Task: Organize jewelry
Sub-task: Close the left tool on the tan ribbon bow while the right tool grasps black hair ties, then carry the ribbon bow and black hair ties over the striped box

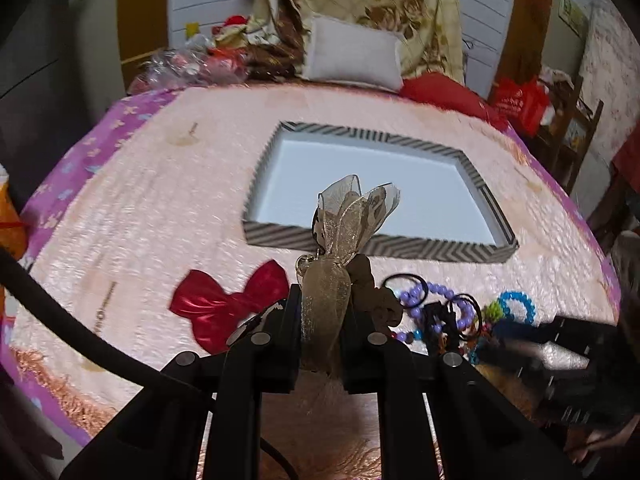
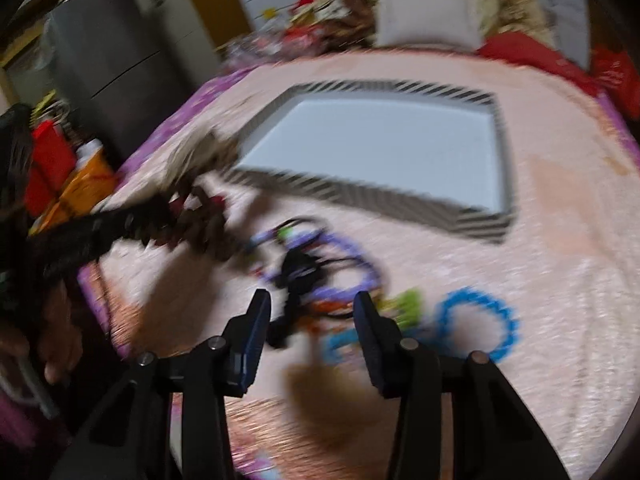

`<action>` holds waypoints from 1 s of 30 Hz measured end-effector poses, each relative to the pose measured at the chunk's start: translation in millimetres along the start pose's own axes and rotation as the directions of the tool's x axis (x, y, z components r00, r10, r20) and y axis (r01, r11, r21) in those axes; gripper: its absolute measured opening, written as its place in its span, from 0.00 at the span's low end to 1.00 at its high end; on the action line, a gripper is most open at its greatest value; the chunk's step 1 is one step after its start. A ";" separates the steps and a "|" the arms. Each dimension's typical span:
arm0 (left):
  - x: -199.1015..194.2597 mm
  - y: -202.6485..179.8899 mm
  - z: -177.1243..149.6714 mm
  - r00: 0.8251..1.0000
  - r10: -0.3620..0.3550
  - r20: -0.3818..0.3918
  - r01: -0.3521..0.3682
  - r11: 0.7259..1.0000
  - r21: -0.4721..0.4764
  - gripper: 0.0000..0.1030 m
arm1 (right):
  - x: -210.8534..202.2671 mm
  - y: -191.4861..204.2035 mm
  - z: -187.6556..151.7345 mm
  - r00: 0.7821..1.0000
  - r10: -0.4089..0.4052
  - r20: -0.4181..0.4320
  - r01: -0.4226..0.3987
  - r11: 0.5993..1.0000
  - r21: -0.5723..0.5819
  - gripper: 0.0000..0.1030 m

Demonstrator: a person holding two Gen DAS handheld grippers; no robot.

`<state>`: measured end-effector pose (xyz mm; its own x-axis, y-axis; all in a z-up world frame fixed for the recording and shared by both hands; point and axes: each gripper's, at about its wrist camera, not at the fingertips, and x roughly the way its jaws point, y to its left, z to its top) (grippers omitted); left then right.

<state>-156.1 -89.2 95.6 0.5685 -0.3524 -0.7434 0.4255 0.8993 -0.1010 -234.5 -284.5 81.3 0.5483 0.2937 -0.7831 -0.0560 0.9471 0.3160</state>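
Observation:
My left gripper [image 1: 322, 300] is shut on a gold ribbon bow [image 1: 344, 236] and holds it above the bed, just in front of the striped box [image 1: 376, 246]. A red bow [image 1: 230, 306] lies to its left. A pile of bead bracelets and black hair ties [image 1: 448, 312] lies to its right. My right gripper [image 2: 310, 312] is open over that pile [image 2: 316, 272], with a blue bead bracelet [image 2: 476, 324] to its right. The striped box [image 2: 360, 196] has a bare white inside. The right wrist view is blurred.
The pink blanket [image 1: 160, 200] covers the bed, with a purple edge [image 1: 80, 168]. A white pillow [image 1: 352, 54] and floral quilt [image 1: 384, 0] lie at the far end. A grey cabinet [image 2: 108, 56] stands to the left.

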 end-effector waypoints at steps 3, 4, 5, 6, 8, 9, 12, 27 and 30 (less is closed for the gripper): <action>-4.2 5.1 1.1 1.000 0.016 0.013 -0.016 1.000 -0.010 0.00 | 8.4 8.1 -5.3 0.999 0.042 -0.035 -0.041 0.999 0.012 0.44; -5.5 6.4 0.4 1.000 0.022 0.018 -0.021 1.000 -0.012 0.00 | 13.1 8.5 -6.2 0.998 0.042 -0.043 -0.041 0.999 0.022 0.44; -5.7 7.5 0.0 0.999 0.026 0.022 -0.026 1.000 -0.014 0.00 | 16.7 8.4 -6.6 0.998 0.036 -0.049 -0.035 0.999 0.027 0.44; -6.0 8.4 -0.2 0.999 0.029 0.027 -0.028 0.999 -0.018 0.00 | 22.1 7.7 -7.1 0.998 0.027 -0.060 -0.025 0.999 0.035 0.44; -7.4 9.7 -0.5 0.999 0.030 0.033 -0.029 0.999 -0.020 0.00 | 32.3 4.1 -8.3 0.996 0.024 -0.080 -0.020 0.998 0.054 0.44; -8.2 10.2 -0.6 0.999 0.031 0.036 -0.030 0.999 -0.019 0.00 | 35.9 3.2 -8.3 0.996 0.029 -0.084 -0.024 0.998 0.063 0.44; -8.0 12.6 -0.5 0.999 0.032 0.034 -0.032 0.999 -0.026 0.00 | 43.8 2.5 -7.0 0.998 0.033 -0.062 -0.028 0.997 0.077 0.23; -24.1 20.5 10.5 0.997 0.047 0.064 -0.043 0.998 -0.053 0.00 | 1.7 30.4 7.3 0.964 0.268 0.003 -0.267 0.963 0.031 0.06; -25.0 21.5 18.7 0.997 0.045 0.069 -0.041 0.998 -0.056 0.00 | -10.9 29.5 19.4 0.962 0.271 0.038 -0.272 0.962 0.027 0.06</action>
<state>-148.0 -65.9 124.3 0.6345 -0.3290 -0.6994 0.3617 0.9261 -0.1074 -225.9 -262.2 109.6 0.5435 0.5344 -0.6473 -0.1803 0.8275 0.5318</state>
